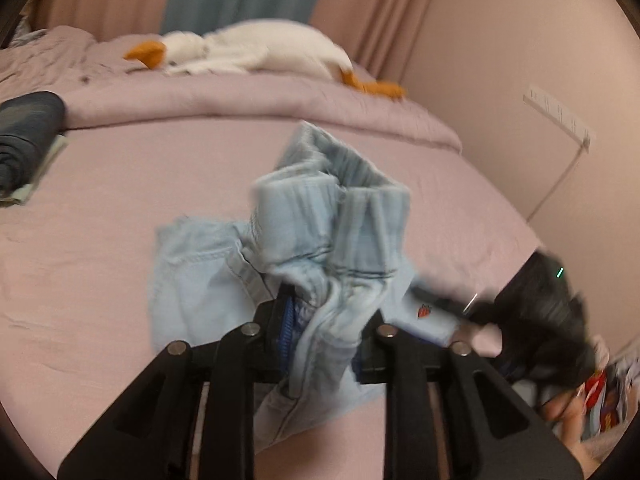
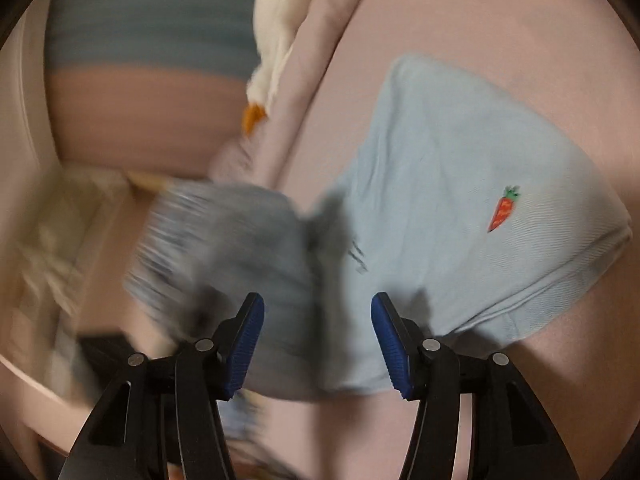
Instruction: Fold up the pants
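Observation:
Light blue denim pants (image 1: 328, 236) with an elastic waistband lie bunched on the pink bed. My left gripper (image 1: 326, 320) is shut on a fold of the pants and lifts the waistband end up. My right gripper (image 2: 318, 340) is open and empty, with blue pads (image 2: 248, 344) wide apart just above the pants (image 2: 460, 184), near a small carrot embroidery (image 2: 505, 208). The lifted waistband part (image 2: 224, 256) is blurred at the left of the right wrist view. The right gripper also shows in the left wrist view (image 1: 540, 312), blurred, at the pants' right edge.
A white plush goose (image 1: 256, 50) lies on a pink quilt (image 1: 240, 96) at the back. Folded dark clothes (image 1: 24, 136) sit at the left. A pink wall (image 1: 520, 60) and curtains bound the bed on the right and back. Colourful items (image 1: 604, 400) lie at the lower right.

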`<action>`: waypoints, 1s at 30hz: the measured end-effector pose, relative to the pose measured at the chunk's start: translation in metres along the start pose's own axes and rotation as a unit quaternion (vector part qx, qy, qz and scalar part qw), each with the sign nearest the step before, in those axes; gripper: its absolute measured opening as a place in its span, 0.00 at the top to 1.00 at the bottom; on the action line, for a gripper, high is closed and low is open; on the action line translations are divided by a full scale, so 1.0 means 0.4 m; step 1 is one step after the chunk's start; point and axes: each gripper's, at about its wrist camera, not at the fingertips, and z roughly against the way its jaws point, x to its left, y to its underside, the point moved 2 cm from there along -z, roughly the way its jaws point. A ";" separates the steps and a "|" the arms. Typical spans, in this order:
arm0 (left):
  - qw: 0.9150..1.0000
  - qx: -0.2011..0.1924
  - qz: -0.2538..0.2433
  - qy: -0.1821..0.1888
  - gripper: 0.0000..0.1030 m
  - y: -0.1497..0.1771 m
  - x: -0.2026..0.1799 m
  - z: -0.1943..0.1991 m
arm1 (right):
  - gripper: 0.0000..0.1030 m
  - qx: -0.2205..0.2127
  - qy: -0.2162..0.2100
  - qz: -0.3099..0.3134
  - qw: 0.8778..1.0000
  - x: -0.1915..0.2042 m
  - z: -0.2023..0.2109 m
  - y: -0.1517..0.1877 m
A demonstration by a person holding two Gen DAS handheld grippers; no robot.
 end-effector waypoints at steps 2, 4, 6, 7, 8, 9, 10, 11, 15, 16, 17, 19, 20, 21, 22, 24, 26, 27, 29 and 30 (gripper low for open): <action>0.999 0.028 -0.016 0.006 0.72 0.023 -0.021 -0.053 | 0.34 -0.018 -0.056 -0.044 0.997 -0.016 0.016 -0.008; 0.998 0.049 -0.035 0.005 0.58 0.042 -0.037 -0.086 | 0.30 -0.019 -0.094 -0.079 0.992 -0.024 0.008 -0.011; 0.996 0.071 -0.047 0.025 0.27 0.062 -0.053 -0.100 | 0.29 -0.011 -0.083 -0.086 0.993 -0.018 -0.005 -0.014; 0.995 0.077 -0.055 0.033 0.24 0.073 -0.061 -0.099 | 0.29 -0.009 -0.071 -0.083 0.994 -0.017 -0.001 -0.015; 0.995 0.075 -0.064 0.033 0.22 0.080 -0.067 -0.095 | 0.28 -0.003 -0.062 -0.078 0.995 -0.011 -0.007 -0.013; 0.994 0.070 -0.073 0.032 0.19 0.086 -0.072 -0.081 | 0.23 0.004 -0.052 -0.074 0.996 -0.008 0.003 -0.016; 0.994 0.065 -0.076 0.030 0.18 0.094 -0.067 -0.061 | 0.23 0.009 -0.036 -0.069 0.997 -0.004 0.000 -0.025; 0.995 0.061 -0.074 0.031 0.18 0.098 -0.061 -0.047 | 0.23 0.011 -0.026 -0.062 0.998 0.002 0.003 -0.032; 0.998 0.045 -0.027 0.032 0.17 0.133 0.025 0.035 | 0.24 0.031 0.062 -0.018 0.997 0.027 -0.013 -0.045; 0.999 0.041 -0.011 0.021 0.17 0.145 0.062 0.056 | 0.33 0.036 0.092 0.005 0.995 0.045 -0.033 -0.049; 0.999 0.039 0.002 0.008 0.17 0.153 0.094 0.071 | 0.39 0.040 0.119 0.024 0.992 0.048 -0.046 -0.047; 0.999 0.034 0.032 -0.013 0.17 0.167 0.160 0.099 | 0.60 0.051 0.178 0.075 0.980 0.072 -0.073 -0.046; 0.998 0.035 0.049 -0.019 0.17 0.172 0.184 0.106 | 0.62 0.051 0.201 0.104 0.973 0.087 -0.083 -0.045; 0.997 0.037 0.069 -0.023 0.17 0.177 0.210 0.108 | 0.67 0.052 0.217 0.127 0.966 0.096 -0.089 -0.040; 0.995 0.036 0.088 -0.027 0.17 0.182 0.235 0.118 | 0.71 0.050 0.228 0.150 0.961 0.111 -0.100 -0.045; 0.994 0.029 0.100 -0.036 0.17 0.185 0.247 0.137 | 0.74 0.042 0.224 0.181 0.957 0.152 -0.086 -0.048; 0.994 0.022 0.102 -0.039 0.17 0.176 0.252 0.145 | 0.74 0.023 0.208 0.194 0.959 0.173 -0.052 -0.064; 0.994 0.021 0.102 -0.038 0.17 0.172 0.252 0.145 | 0.74 0.010 0.208 0.200 0.958 0.178 -0.037 -0.074; 0.994 0.020 0.100 -0.035 0.17 0.157 0.237 0.129 | 0.74 -0.017 0.222 0.197 0.955 0.164 0.008 -0.106; 0.994 0.019 0.098 -0.034 0.17 0.151 0.230 0.121 | 0.74 -0.022 0.230 0.194 0.953 0.150 0.025 -0.112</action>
